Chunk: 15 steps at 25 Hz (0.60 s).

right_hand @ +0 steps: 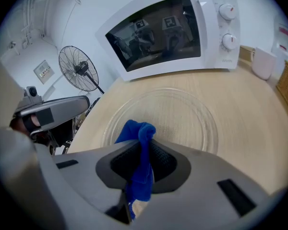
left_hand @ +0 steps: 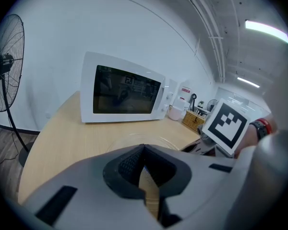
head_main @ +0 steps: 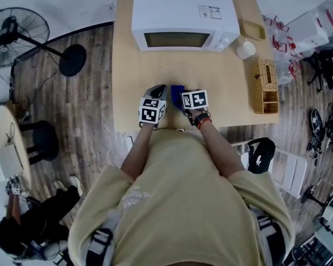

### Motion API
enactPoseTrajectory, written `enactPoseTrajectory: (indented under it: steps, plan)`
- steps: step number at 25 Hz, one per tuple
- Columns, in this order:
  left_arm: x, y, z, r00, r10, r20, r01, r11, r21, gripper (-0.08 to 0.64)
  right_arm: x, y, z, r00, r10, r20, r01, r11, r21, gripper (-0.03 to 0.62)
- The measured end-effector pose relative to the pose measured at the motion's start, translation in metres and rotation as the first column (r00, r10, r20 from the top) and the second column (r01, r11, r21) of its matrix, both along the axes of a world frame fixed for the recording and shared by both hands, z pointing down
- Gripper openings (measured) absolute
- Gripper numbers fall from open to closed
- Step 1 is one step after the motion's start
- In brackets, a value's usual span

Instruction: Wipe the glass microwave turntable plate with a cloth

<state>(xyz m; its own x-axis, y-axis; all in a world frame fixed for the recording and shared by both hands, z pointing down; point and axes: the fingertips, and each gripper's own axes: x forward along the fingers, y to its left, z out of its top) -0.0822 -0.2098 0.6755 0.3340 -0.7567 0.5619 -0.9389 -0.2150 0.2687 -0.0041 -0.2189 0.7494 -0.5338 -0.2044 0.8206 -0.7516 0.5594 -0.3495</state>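
Gripping item, right gripper (right_hand: 143,147): jaws closed on a blue cloth (right_hand: 137,131), which was bunched between the pads, with a tuft standing above the tips and a tail hanging below; seen from the head view the same gripper (head_main: 183,97) sat at the table's near edge with the cloth (head_main: 176,90) showing just ahead of it.

Companion item, left gripper (left_hand: 144,150): jaws shut tip to tip with nothing between them; it stood just beside the right one, on its left (head_main: 154,96).

Task item, glass turntable plate (right_hand: 182,114): lying flat on the wooden table (head_main: 233,93), directly ahead of both grippers and between them and the microwave (head_main: 180,15); round, so no long axis to line up with; its near rim lay just past the cloth's tuft in the right gripper view, and just past the closed tips in the left gripper view (left_hand: 134,140). Whether the cloth touched the glass could not be told.

Judgement: wiping appeared not yet begun; the coming move called for a short forward and downward reach by the right gripper, which carried the cloth; the left was about as near and free to steady the rim.

Outlying items: white cup (head_main: 245,49); wicker basket (head_main: 265,85); standing fan (head_main: 14,35) on the floor at left.
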Motion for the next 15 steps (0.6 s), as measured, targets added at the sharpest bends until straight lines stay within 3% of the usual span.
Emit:
enactPoseTrajectory:
  steps: [15]
  plan:
    - [0.023,-0.001,0.000,0.998,0.061,0.012,-0.061,0.998,-0.004,0.018,0.046,-0.009,-0.001,0.993,0.122,-0.007,-0.122,0.992,-0.013,0.072]
